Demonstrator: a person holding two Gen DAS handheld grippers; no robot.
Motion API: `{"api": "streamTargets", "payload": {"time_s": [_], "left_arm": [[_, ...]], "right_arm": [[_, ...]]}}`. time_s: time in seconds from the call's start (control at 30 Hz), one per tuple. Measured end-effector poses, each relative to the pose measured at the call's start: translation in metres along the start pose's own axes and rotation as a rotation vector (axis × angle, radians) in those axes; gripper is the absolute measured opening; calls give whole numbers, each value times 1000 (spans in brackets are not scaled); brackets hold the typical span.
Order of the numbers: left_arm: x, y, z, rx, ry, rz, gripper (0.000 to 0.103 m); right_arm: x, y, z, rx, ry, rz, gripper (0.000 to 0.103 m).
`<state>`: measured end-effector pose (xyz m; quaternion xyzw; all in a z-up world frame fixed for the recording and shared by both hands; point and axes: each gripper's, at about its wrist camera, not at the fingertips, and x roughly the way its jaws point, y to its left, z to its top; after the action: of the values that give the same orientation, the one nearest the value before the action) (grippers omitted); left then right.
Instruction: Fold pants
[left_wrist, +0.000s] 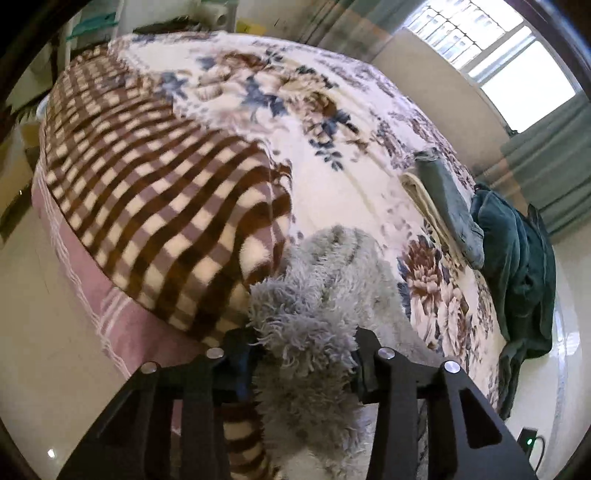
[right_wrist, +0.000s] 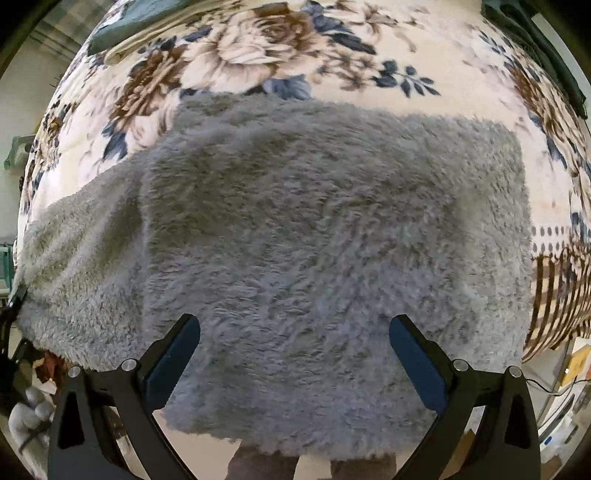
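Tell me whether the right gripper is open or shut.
Open. The right gripper has its two black fingers spread wide apart above the fluffy grey pants, with nothing held between them.

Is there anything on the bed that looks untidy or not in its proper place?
Yes. A dark green garment lies crumpled at the far edge of the floral blanket and hangs off the side. The grey fluffy pants also overhang the near edge, and one end is bunched in the left gripper. The right gripper is open.
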<state>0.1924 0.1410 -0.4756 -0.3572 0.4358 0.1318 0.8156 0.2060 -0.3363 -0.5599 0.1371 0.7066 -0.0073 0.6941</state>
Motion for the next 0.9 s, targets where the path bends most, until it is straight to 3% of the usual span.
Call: {"api": "streamTargets", "payload": {"time_s": [0.07,0.33,0.37,0.4,0.43,0.67,0.9], "left_arm": [[15,0,0,14,22,33,53],[27,4,-1,-16,-16,147,53],[21,1,-3,-10,-36,149,52],[15,-1,-4,0,-62,150,36],[8,-7,-6,25,-91,147,34],[-22,-23,-14,76,-153,111,31],[-22,-19,-21,43,-117,151,36]], "right_arm": [[-2,-2,4,-11,1,14,103],[-8,-1,15,-64,0,23,103],[-8,-1,16,-64,0,22,103],[-7,0,15,-64,2,23,103],[-5,-1,16,-63,8,25,103],[-1,-6,16,-54,18,37,103],[-7,-10,20,-76,19,32,103]]}}
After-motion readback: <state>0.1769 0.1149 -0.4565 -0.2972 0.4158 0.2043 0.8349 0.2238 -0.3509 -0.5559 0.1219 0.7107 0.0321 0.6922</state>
